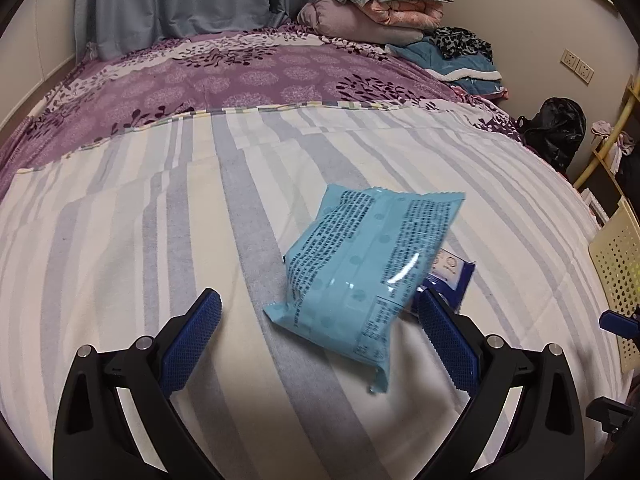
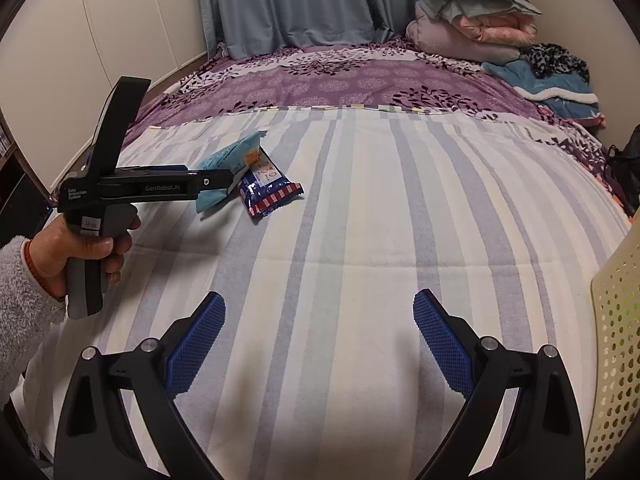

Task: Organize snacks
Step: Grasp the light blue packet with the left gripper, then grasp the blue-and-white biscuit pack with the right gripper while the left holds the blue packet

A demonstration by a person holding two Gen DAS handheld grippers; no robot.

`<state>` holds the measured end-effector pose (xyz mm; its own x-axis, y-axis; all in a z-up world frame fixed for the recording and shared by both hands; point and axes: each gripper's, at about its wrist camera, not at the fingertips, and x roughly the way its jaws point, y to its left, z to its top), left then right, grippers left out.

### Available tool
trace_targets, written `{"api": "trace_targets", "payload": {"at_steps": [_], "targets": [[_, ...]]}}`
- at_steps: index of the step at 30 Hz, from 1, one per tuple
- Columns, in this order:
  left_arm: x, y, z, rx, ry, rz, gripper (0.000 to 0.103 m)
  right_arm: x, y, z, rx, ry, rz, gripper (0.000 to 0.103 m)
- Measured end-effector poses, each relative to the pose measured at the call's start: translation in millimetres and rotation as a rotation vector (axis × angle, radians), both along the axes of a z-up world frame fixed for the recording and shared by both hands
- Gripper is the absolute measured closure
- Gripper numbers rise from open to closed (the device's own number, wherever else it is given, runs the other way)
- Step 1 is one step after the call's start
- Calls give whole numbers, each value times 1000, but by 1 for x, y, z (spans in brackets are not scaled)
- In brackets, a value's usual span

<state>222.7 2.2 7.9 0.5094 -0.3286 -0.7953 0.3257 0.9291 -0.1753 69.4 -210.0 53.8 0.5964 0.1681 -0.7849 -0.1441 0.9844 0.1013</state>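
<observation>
A light blue snack packet (image 1: 360, 268) lies on the striped bed sheet, text side up, partly over a dark blue and red snack packet (image 1: 452, 276). My left gripper (image 1: 320, 340) is open, its fingers on either side of the light blue packet's near end, not closed on it. In the right wrist view the left gripper (image 2: 224, 184) reaches the same light blue packet (image 2: 228, 168) and the blue and red packet (image 2: 268, 192). My right gripper (image 2: 320, 344) is open and empty above bare sheet.
A cream perforated basket (image 2: 616, 360) stands at the right edge, also in the left wrist view (image 1: 616, 264). Folded quilts (image 1: 376, 4) and clothes are piled at the bed's far right. A black bag (image 1: 556, 132) sits beside the bed.
</observation>
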Motion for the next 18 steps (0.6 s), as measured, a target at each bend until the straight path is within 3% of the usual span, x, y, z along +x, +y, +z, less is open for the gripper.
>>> {"api": "trace_targets", "payload": {"at_steps": [3, 9, 13, 18], "targets": [[7, 2, -5, -42, 16, -9, 7, 2, 1, -2, -5, 6, 1, 9], [9, -2, -5, -96, 13, -48, 40, 9, 8, -7, -8, 15, 7, 9], [6, 1, -2, -84, 4, -33, 47, 16, 16, -9, -12, 12, 26, 9], [-4, 19, 7, -74, -20, 25, 48, 37, 29, -13, -20, -2, 66, 9]]}}
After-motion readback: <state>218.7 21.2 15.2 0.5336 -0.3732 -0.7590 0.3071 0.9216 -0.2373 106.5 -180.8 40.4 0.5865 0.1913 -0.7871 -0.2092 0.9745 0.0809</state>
